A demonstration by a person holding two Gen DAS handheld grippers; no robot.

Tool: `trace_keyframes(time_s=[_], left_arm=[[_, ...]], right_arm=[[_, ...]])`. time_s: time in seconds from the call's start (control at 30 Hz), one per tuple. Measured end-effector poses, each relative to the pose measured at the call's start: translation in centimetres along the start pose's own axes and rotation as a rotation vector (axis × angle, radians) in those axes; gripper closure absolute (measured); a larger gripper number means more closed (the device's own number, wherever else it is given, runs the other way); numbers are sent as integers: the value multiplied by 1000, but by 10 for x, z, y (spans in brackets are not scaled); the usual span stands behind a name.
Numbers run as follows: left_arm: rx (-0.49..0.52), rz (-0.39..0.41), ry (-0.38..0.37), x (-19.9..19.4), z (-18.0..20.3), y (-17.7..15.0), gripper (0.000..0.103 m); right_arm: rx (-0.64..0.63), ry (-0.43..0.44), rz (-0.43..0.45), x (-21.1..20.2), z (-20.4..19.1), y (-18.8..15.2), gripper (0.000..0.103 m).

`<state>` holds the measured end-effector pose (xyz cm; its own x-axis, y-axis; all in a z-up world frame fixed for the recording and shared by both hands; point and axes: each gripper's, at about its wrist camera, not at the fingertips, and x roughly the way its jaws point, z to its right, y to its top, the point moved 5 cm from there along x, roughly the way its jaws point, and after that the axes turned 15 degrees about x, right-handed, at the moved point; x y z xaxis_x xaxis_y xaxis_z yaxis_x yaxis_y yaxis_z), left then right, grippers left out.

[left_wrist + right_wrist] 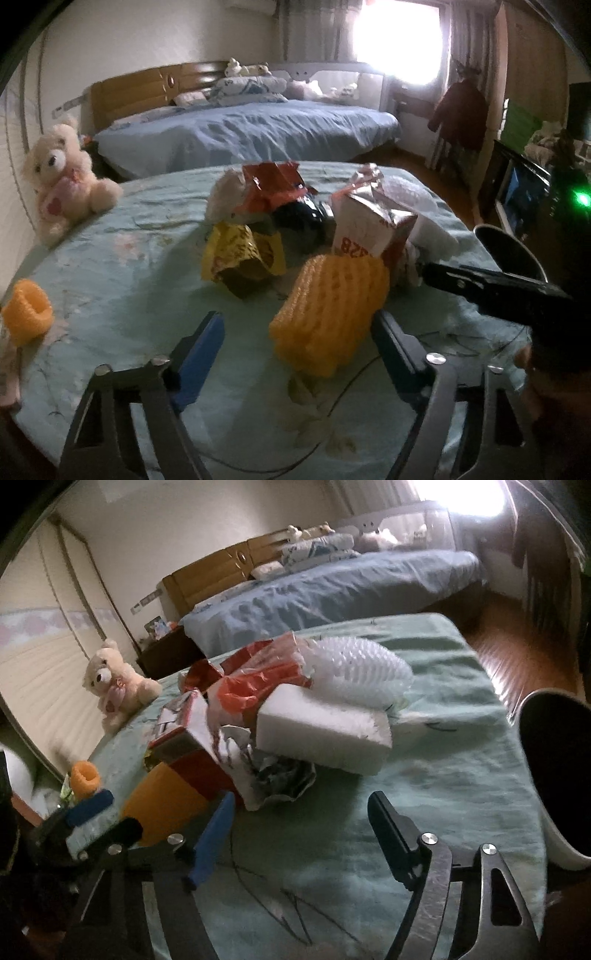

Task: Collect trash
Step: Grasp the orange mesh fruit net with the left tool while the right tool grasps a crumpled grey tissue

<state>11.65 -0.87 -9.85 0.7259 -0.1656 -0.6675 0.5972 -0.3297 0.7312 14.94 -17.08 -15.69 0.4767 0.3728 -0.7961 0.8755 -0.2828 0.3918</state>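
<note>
Yellow foam netting [328, 314] lay at the near edge of the trash pile on the green bedspread [140, 266], with every other piece behind it: a yellow wrapper [240, 258] to the netting's left, a red-and-white carton [369, 229] just behind it, a red wrapper [273, 184] further back, a white foam block [325, 738] and a clear bubble sheet [362, 672] to the carton's right; a second orange foam ring [27, 314] sat well apart, far to the netting's left. The bin [557, 775] stood to the right of the pile and looked dark inside, so by my judgement nothing had yet been collected and the whole pile was left. The left gripper [295, 328] had its jaws apart, the netting partly between them and close against the right-hand finger, not clamped; the right gripper [299, 812] stood apart too, over bare bedspread just before crumpled paper [280, 775], holding nothing.
</note>
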Motion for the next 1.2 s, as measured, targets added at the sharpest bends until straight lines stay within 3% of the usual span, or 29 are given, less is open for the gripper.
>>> trace_keyframes(time_s=[0.1,0.13,0.17,0.27,0.33,0.6,0.67,0.7,0.73,0.77,0.8,0.97,1.03,1.07,1.1,1.13,1.2], left_arm=[[-10,-16,-56,10,3,-2,44],[-14,-21,-74,12,3,-2,54],[-14,-24,-85,14,4,-1,59],[15,-8,-76,11,6,1,69],[33,9,-70,7,9,1,76],[42,55,-73,-11,10,-1,80],[40,64,-66,-15,8,-1,80],[37,70,-59,-18,6,-3,80],[32,72,-56,-20,6,-3,80],[27,74,-52,-21,4,-4,80],[18,74,-52,-21,1,-6,80],[-5,67,-63,-23,-2,-7,80],[-3,70,-70,-25,-1,-6,80],[0,72,-73,-26,0,-5,81],[6,75,-78,-27,2,-5,81],[11,77,-80,-27,3,-4,81],[21,84,-87,-29,6,-3,81]], right_arm=[[20,14,-26,12,0,1,35],[21,17,-33,14,-1,1,39],[18,17,-36,15,-2,1,50],[1,4,-52,19,-4,-1,103],[-2,10,-44,16,-5,-3,103],[0,15,-17,-7,-3,-7,100],[31,17,-19,-8,-1,-4,89],[44,24,-21,-8,-2,-3,76],[50,30,-17,-9,-2,-2,68],[53,35,-7,-9,-3,1,52],[53,31,2,-8,-4,2,50],[106,20,-17,11,-1,11,50],[131,30,-30,18,2,13,56],[137,32,-36,22,3,14,70],[136,33,-41,24,3,13,96],[133,38,-44,24,3,12,103],[111,42,-31,17,2,9,103]])
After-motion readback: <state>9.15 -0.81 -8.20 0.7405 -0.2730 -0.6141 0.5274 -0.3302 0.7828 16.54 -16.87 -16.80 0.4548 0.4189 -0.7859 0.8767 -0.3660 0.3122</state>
